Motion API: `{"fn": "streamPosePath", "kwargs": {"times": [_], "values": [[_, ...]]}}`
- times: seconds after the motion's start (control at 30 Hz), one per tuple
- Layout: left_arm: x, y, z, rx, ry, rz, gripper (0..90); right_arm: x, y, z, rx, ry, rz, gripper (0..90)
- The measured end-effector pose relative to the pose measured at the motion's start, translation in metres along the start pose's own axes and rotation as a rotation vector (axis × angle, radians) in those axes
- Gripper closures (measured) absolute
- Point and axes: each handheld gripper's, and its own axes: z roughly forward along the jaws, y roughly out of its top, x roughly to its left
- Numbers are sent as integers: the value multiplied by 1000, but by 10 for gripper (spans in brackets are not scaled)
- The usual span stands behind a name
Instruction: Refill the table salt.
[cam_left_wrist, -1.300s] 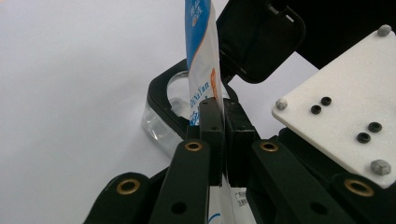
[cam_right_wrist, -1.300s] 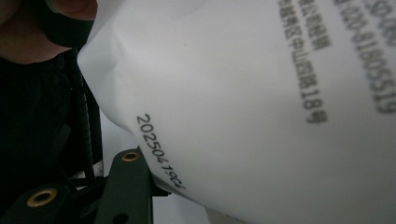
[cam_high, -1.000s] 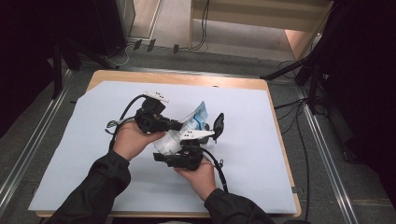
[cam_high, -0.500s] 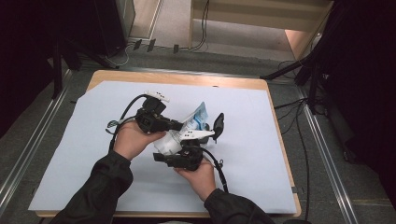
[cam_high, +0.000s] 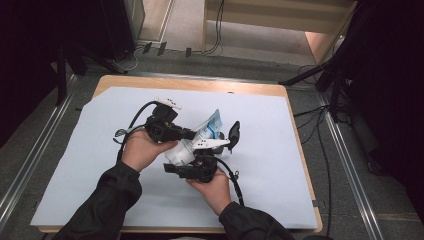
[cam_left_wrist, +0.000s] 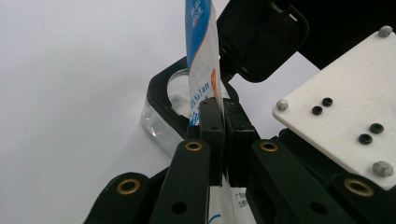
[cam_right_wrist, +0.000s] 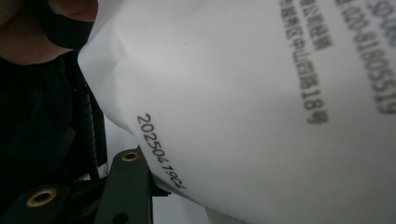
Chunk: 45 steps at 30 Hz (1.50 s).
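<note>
- The pouch (cam_high: 212, 125) is a white packet with blue and orange print. It sits up off the table between my two grippers, roughly mid-table, top end angled up and away. Its back is plain white with black text and a printed date code (cam_right_wrist: 159, 151).
- Just beyond it in the left gripper view there's a clear jar (cam_left_wrist: 163, 119) with a black rim, its black flip lid (cam_left_wrist: 261, 39) standing open. The pouch's top rises right in front of the jar mouth.
- Left gripper (cam_left_wrist: 223, 135) has its jaws pinched tight on the pouch's flat edge. That hand (cam_high: 145, 150) comes in from the left, pointing right.
- Right gripper (cam_high: 197, 167) sits below, pouch pressed against its jaw (cam_right_wrist: 128, 186). Can't tell if it's actually clamping.
- Versus a second ago: nothing's budged, same poses, same pouch angle.
- All over the pale sheet (cam_high: 90, 165) on the wooden table (cam_high: 200, 84).
</note>
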Motion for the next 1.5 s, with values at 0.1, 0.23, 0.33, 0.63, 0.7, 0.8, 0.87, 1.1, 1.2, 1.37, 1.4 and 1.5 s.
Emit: {"fn": "streamPosePath", "kwargs": {"times": [0.1,0.23,0.33,0.63,0.7,0.8,0.87,1.1,1.2,1.37,1.4,1.5], "values": [[-1,0,1,-2,10,-3,899,0,0,0,0,-2,2,553],[-2,1,1,1,16,-3,900,0,0,-1,3,-10,-3,549],[-3,2,1,0,19,-5,900,1,0,-1,4,-19,-18,545],[-4,2,0,-2,24,3,900,2,1,-1,0,-12,-13,551],[-4,2,0,-1,23,6,898,2,1,-1,2,-12,-13,551],[-5,2,1,-5,24,5,896,1,1,-2,1,-7,-8,552],[-5,2,1,-8,22,4,896,1,1,-2,-5,6,-4,552],[-4,2,0,-10,20,6,897,1,2,-2,-13,18,3,553],[-4,2,1,-10,20,3,897,0,2,-1,-10,16,1,553],[-4,2,1,-9,19,5,894,0,2,-2,-4,14,2,553],[-4,2,1,-9,20,6,894,0,2,-2,-4,14,2,553],[-4,2,1,-6,21,9,895,0,2,-2,0,13,1,553]]}}
